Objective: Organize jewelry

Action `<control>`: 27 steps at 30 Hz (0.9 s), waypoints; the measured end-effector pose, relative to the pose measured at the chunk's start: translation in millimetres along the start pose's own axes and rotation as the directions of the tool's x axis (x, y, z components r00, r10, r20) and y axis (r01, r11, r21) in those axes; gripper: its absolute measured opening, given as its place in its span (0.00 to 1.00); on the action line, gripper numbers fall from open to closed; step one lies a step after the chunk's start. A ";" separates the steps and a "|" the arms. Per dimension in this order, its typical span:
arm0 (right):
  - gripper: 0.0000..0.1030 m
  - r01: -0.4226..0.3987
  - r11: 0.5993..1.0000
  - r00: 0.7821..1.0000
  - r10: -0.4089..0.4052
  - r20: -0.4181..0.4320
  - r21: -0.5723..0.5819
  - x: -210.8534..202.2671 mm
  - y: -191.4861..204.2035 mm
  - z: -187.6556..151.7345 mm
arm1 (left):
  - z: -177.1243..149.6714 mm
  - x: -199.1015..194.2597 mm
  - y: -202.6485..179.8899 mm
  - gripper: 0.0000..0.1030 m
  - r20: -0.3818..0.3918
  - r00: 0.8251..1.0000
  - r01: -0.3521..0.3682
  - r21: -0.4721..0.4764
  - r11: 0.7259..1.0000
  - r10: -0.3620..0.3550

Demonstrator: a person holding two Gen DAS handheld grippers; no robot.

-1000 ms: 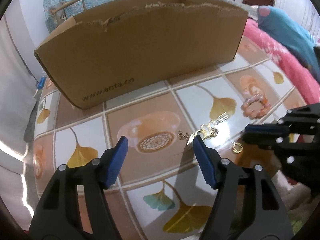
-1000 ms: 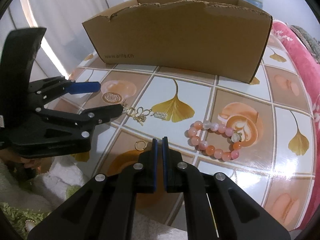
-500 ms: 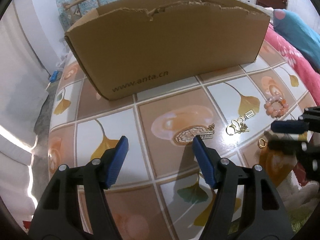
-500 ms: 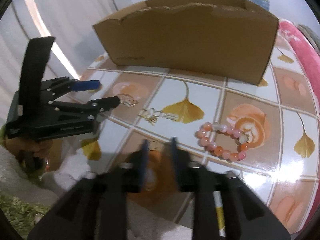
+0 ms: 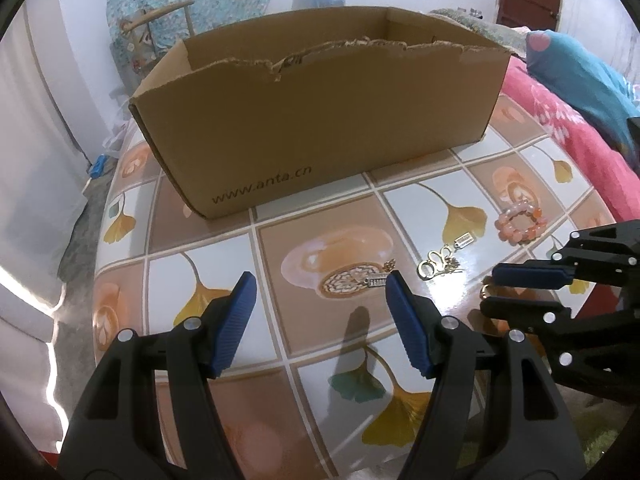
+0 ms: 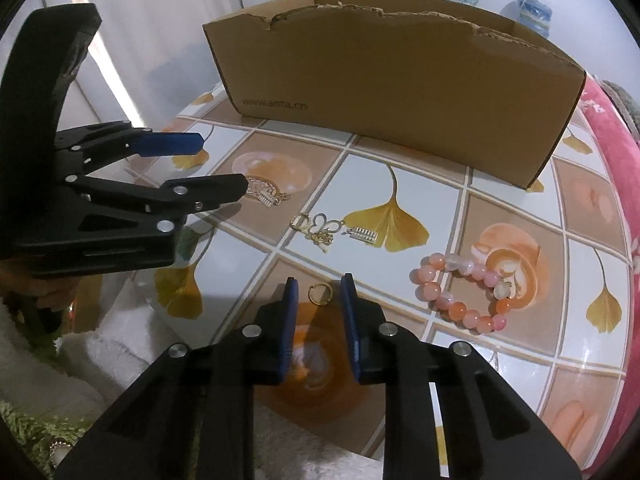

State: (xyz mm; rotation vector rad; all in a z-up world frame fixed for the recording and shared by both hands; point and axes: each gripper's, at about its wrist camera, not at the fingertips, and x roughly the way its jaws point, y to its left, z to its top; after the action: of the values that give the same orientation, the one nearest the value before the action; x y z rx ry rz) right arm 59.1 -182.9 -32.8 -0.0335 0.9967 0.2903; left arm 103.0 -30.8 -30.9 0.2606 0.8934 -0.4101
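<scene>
The right gripper (image 6: 319,294), seen pressed fully shut a second ago, has since been sprung apart and is now being narrowed again, with the small gold ring (image 6: 320,293) framed between its blue pads but not yet pinched. A pickup of that ring is judged to be the step in hand. The left gripper (image 5: 318,294) has been kept wide open and empty throughout; it has been shifted so that the cardboard box (image 5: 320,120) is now looked into over its torn front rim.

Nothing has been lifted yet. The ring lies flat on the table (image 6: 500,364). The gold chain cluster (image 6: 320,230) with its little tag sits just beyond it, a sparkly earring (image 6: 266,192) lies near the left gripper's tip, and the pink bead bracelet (image 6: 460,292) rests to the right, apart from the rest. The box stands at the far side.

The tabletop is glossy, printed with ginkgo leaves and coffee cups, with glare at the edges. A pink blanket (image 5: 580,148) is seen at the right, and a chair with a teal throw (image 5: 160,12) behind the box.
</scene>
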 end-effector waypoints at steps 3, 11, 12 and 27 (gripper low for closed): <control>0.13 0.019 1.000 1.000 -0.019 0.002 -0.011 -0.3 0.4 -0.7 | 0.6 -4.5 -1.7 0.62 0.014 1.000 0.017 0.004 1.000 -0.017; 0.11 0.019 1.000 1.000 -0.019 0.004 0.011 -2.7 -4.8 -2.8 | 4.4 -10.8 -21.5 0.62 0.039 0.993 0.109 0.047 0.993 -0.111; 0.11 0.023 1.000 1.000 -0.023 0.005 0.016 -3.7 -7.0 -3.2 | 5.3 -10.4 -24.5 0.62 0.038 0.991 0.128 0.050 0.990 -0.130; 0.11 0.030 0.998 0.999 -0.030 0.016 0.059 -4.8 -18.7 -3.3 | 10.0 15.7 -48.0 0.21 -0.056 0.980 0.197 0.100 0.975 -0.193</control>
State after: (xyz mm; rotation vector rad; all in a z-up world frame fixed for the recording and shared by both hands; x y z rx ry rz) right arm 58.8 -202.5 -32.5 0.0075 0.9872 0.2333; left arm 97.1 -81.2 -39.8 0.2804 0.9478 -0.6367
